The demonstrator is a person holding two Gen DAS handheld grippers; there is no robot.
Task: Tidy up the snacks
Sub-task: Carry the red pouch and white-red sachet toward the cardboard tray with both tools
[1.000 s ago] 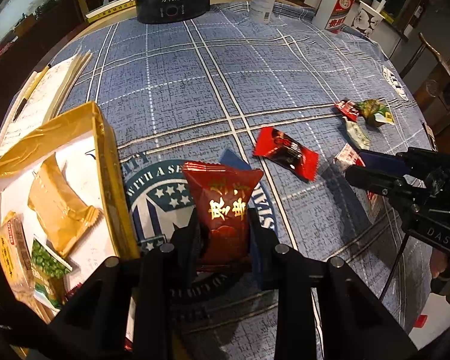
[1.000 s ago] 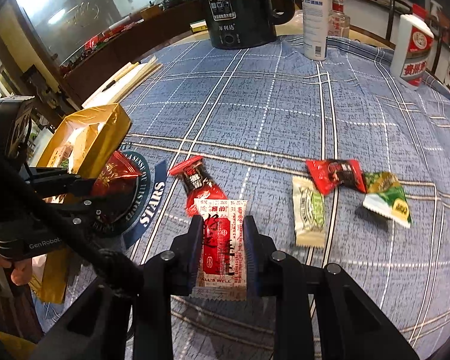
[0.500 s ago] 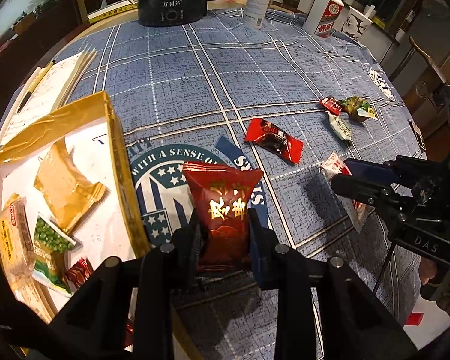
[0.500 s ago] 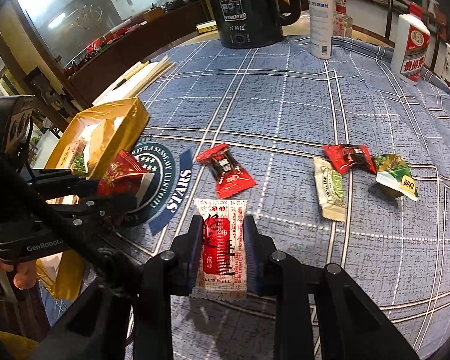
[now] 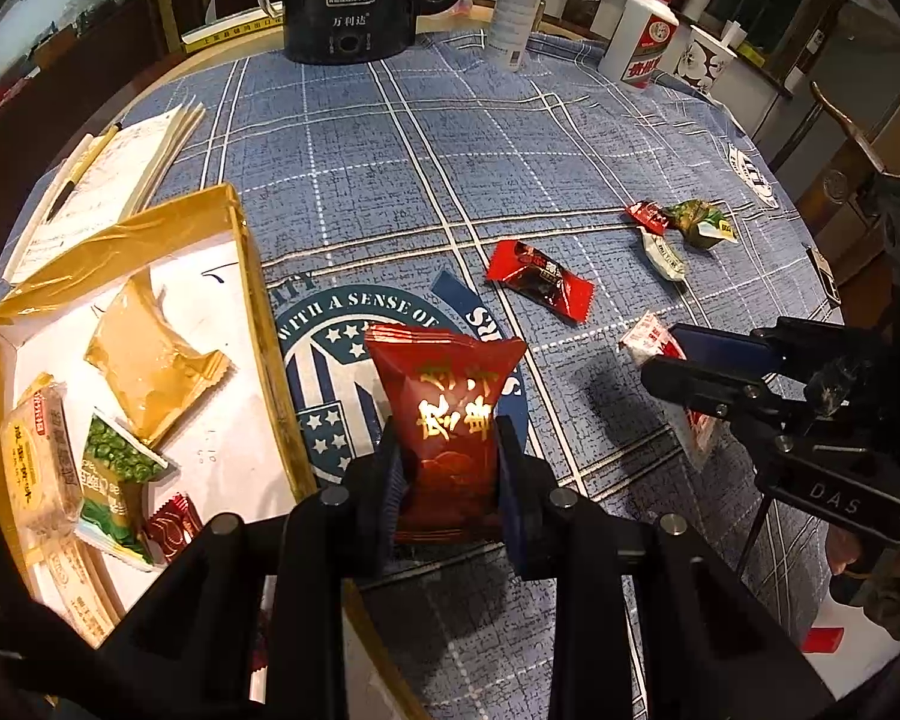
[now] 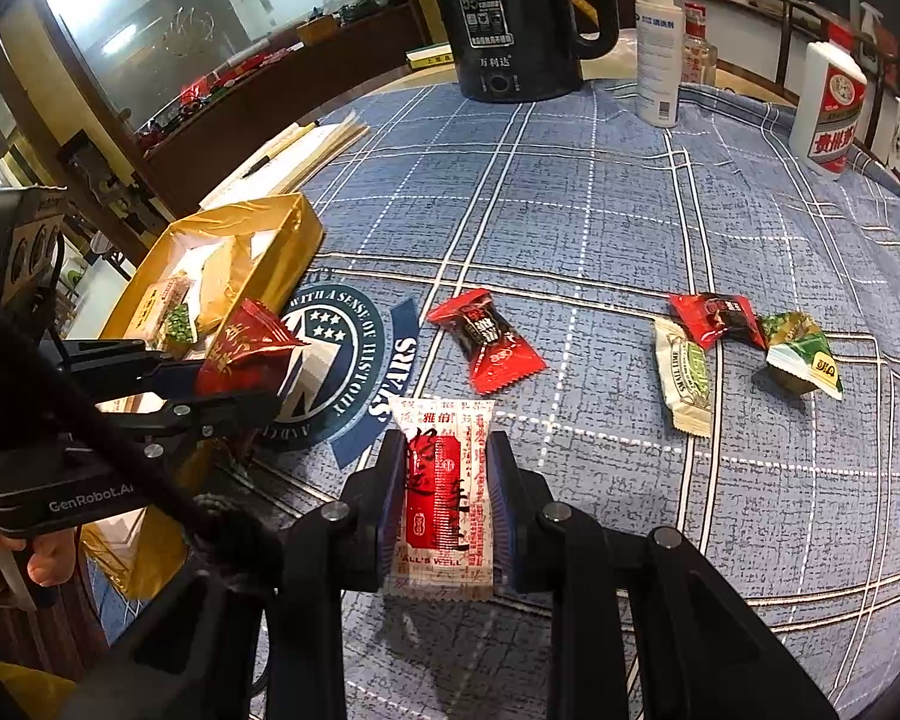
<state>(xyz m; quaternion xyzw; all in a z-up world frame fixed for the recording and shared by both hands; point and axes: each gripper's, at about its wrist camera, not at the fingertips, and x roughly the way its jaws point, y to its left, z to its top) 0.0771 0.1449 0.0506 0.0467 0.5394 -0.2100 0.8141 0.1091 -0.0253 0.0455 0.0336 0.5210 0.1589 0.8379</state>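
My left gripper (image 5: 447, 468) is shut on a dark red snack packet with gold writing (image 5: 447, 414), held above the table just right of the gold box (image 5: 258, 300). The box holds several snacks. My right gripper (image 6: 444, 498) is shut on a white and red packet (image 6: 444, 480), held above the cloth. It shows at the right of the left wrist view (image 5: 660, 354). Loose on the cloth lie a red and black candy (image 6: 489, 339), a white packet (image 6: 684, 378), a small red packet (image 6: 714, 315) and a green packet (image 6: 801, 354).
A black kettle (image 6: 510, 18), a spray bottle (image 6: 657, 54) and a white liquor bottle (image 6: 831, 108) stand at the far side of the round table. Papers with a pen (image 5: 102, 180) lie behind the box. The table edge (image 5: 384, 648) runs close below my left gripper.
Both grippers have drawn back and up from the table with their packets still held. The gold box now shows more fully at the left of the left wrist view.
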